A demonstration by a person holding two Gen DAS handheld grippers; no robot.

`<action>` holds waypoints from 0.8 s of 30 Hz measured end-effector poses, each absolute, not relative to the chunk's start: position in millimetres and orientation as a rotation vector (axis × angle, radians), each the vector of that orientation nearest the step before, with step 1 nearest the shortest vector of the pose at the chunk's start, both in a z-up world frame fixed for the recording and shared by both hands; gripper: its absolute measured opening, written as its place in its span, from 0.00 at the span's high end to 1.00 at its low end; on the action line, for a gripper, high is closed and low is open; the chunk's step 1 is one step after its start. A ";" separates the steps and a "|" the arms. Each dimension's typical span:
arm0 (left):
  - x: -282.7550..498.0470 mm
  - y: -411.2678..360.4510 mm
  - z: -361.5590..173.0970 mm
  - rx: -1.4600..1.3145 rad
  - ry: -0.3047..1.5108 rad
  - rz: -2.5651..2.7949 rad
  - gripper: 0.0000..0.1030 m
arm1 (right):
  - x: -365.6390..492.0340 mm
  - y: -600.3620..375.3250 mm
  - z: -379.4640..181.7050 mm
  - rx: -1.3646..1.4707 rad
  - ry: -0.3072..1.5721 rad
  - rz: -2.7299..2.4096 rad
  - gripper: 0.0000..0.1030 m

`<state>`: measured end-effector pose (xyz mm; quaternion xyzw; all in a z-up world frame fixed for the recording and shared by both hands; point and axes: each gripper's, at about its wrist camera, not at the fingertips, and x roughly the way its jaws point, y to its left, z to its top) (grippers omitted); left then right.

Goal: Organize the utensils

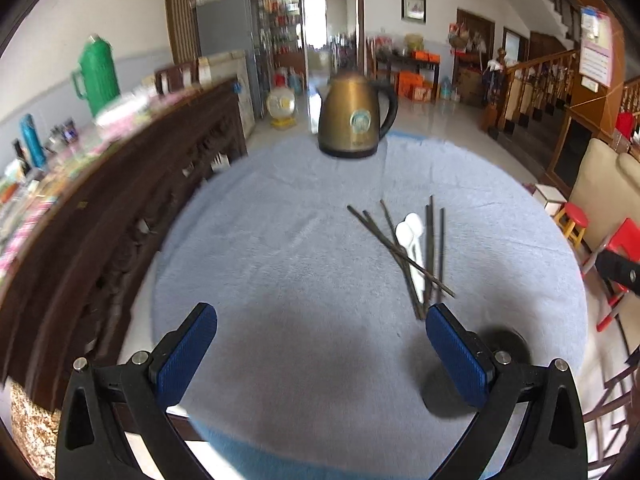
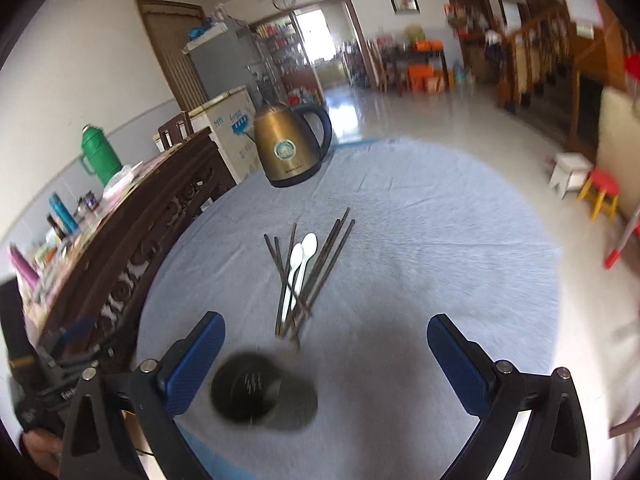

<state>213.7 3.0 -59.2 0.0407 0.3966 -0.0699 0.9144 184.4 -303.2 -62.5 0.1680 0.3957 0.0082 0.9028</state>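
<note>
both my grippers, left (image 1: 321, 354) and right (image 2: 326, 364), gape empty over the cloth (image 1: 280, 240); chopsticks (image 2: 320, 272) and spoons (image 2: 298, 268) lie ahead, long axes pointing away, holder (image 2: 248, 392) by my right gripper.

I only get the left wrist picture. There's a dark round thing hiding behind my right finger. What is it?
Observer: In the right wrist view it is a dark round holder, open at the top, standing just nearer than the chopsticks.
Operator: Anything in it yet?
Observer: It's blurry; I can make out no utensils standing up in it, and both white spoons lie on the cloth.
Operator: Is the other gripper holding something?
Observer: No, the right gripper is open, with nothing between its pads.
</note>
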 end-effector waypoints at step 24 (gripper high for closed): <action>471.5 -20.4 -155.9 -0.299 1.217 -0.192 0.43 | 462.8 -315.5 -230.3 0.491 1.255 -0.177 0.68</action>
